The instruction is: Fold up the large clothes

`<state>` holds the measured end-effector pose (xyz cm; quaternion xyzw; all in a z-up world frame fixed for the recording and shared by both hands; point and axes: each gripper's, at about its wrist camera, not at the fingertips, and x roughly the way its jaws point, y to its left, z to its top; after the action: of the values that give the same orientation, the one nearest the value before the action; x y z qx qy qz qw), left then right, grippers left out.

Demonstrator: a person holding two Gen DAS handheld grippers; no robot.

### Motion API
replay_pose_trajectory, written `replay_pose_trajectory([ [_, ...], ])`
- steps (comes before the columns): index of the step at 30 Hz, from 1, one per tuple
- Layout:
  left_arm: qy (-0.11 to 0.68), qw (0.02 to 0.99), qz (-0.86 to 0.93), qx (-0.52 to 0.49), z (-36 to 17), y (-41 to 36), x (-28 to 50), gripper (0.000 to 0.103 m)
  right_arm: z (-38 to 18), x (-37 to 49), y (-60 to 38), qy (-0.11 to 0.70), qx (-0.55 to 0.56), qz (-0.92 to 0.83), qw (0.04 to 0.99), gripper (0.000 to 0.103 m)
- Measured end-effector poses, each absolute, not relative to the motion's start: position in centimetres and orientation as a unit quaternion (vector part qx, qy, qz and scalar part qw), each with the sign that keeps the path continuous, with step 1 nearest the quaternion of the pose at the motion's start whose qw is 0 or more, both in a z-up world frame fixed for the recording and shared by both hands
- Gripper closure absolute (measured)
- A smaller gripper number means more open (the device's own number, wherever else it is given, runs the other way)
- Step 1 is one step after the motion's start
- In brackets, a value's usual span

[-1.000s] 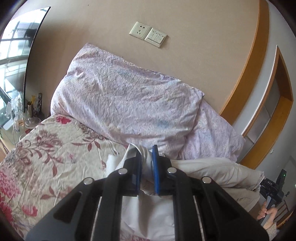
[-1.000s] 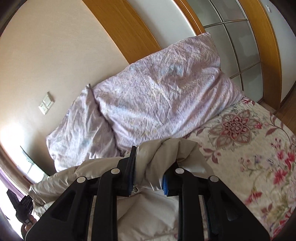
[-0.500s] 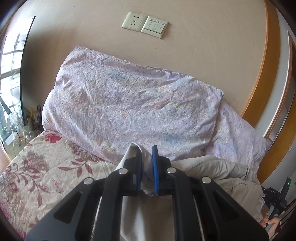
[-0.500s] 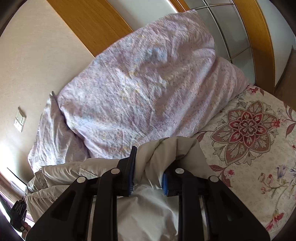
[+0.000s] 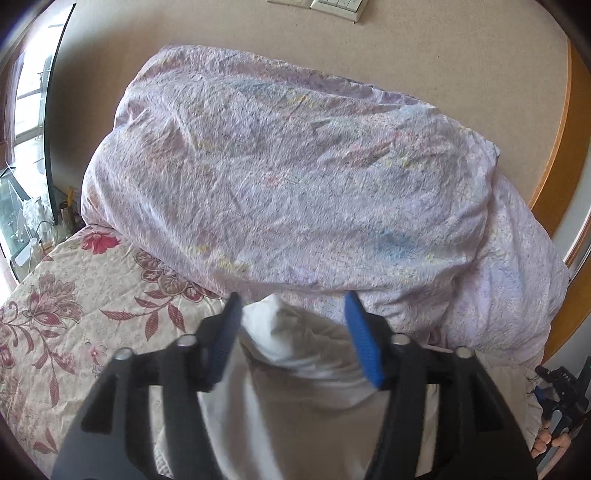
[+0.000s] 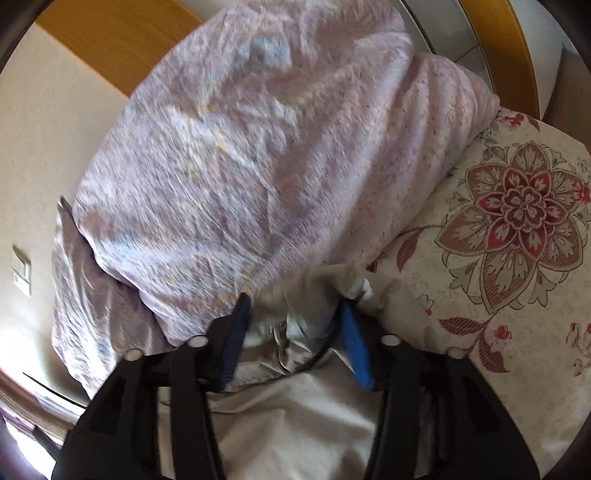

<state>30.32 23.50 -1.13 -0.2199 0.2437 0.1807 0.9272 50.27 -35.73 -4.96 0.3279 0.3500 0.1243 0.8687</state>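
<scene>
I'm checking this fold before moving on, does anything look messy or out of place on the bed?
Yes. The cream-white garment lies bunched and wrinkled against the lilac crinkled pillows, its edge rumpled, not flat on the floral bedspread. The left gripper and right gripper have just been opening, fabric lying loose between them.

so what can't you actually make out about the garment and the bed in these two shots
- Pale garment: left wrist view, its lower part is hidden behind the left gripper and cut by the bottom edge, so its type is unclear.
- Right wrist view: motion blur smears the lilac pillows. A dark cord lies on the garment by the right gripper; its ends are hidden.
- Wall switch plate: clipped by the top edge.
- Bedside clutter: too small to identify.
</scene>
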Motion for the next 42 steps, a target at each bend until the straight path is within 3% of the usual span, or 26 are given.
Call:
replay_pose_trajectory([
  [2, 0.235, 0.931, 0.176, -0.216, -0.6, 23.7, 29.8, 0.027, -3.2, 49.2, -36.7, 0.306, 0.321, 0.104, 0.89, 0.019],
  [5, 0.234, 0.934, 0.163, -0.215, 0.4, 23.9, 28.9, 0.023, -0.9, 47.5, -36.8, 0.272, 0.278, 0.106, 0.915, 0.018],
  [9, 0.238, 0.944, 0.139, -0.182, 1.0, 22.0, 27.4, 0.017, -0.6, 45.8, -34.0, 0.293, 0.179, 0.146, 0.928, 0.019],
  [17, 0.283, 0.944, 0.129, -0.109, -1.4, 17.6, 29.5, 0.015, -2.9, 44.1, -29.2, 0.329, 0.043, 0.152, 0.931, 0.022],
  [26, 0.35, 0.91, 0.204, -0.089, -5.9, 18.6, 34.6, 0.015, -4.8, 46.9, -27.3, 0.354, -0.014, 0.072, 0.933, 0.03],
  [42, 0.381, 0.893, 0.208, -0.116, -9.7, 21.1, 39.4, 0.002, -9.7, 50.9, -26.7, 0.404, -0.004, 0.017, 0.914, 0.026],
])
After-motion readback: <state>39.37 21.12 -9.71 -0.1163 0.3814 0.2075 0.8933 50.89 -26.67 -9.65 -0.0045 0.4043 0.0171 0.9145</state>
